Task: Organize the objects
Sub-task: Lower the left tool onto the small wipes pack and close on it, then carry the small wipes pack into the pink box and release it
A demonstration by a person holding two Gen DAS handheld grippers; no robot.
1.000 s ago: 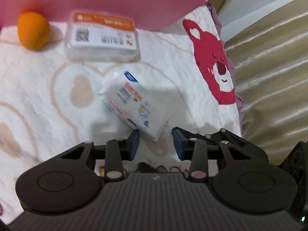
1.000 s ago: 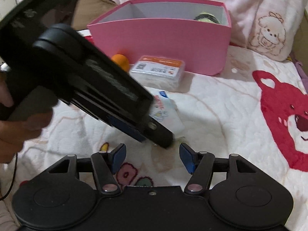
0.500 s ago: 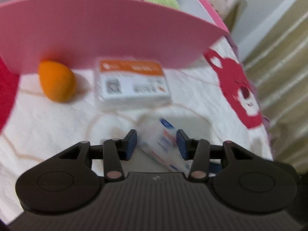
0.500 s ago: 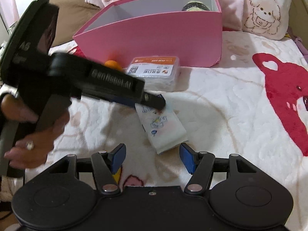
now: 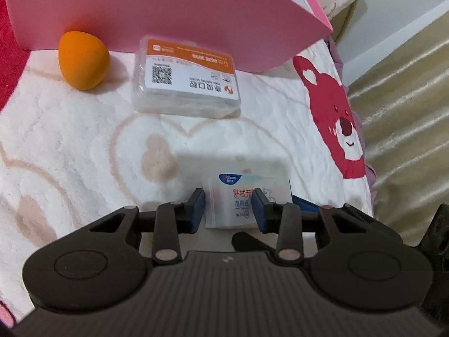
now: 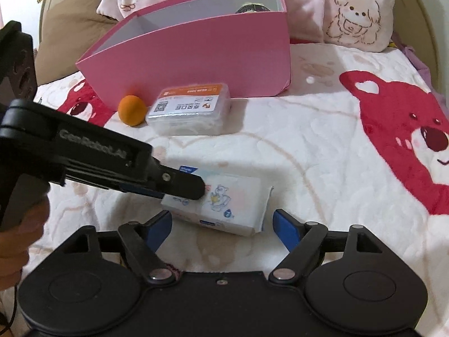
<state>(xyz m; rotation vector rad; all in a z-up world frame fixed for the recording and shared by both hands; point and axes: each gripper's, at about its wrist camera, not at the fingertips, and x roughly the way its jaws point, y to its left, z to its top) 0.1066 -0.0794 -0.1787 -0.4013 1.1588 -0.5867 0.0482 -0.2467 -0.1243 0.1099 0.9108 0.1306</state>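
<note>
A white wet-wipes pack lies on the blanket. My left gripper comes in from the left. Its jaws are closing on the pack's near end, blue pads against both sides. My right gripper sits just short of the pack with its jaws opening wide, touching nothing. Further back, an orange egg-shaped sponge and a clear pack with an orange label rest against the front wall of the pink box.
The white blanket carries a red bear print on the right. Pillows lean behind the box, which holds a dark round item. The bed's edge drops off at the right. A hand holds the left gripper.
My left gripper came down over the wipes pack and closed on its end, and the pack turned. My right gripper's jaws spread wider.
</note>
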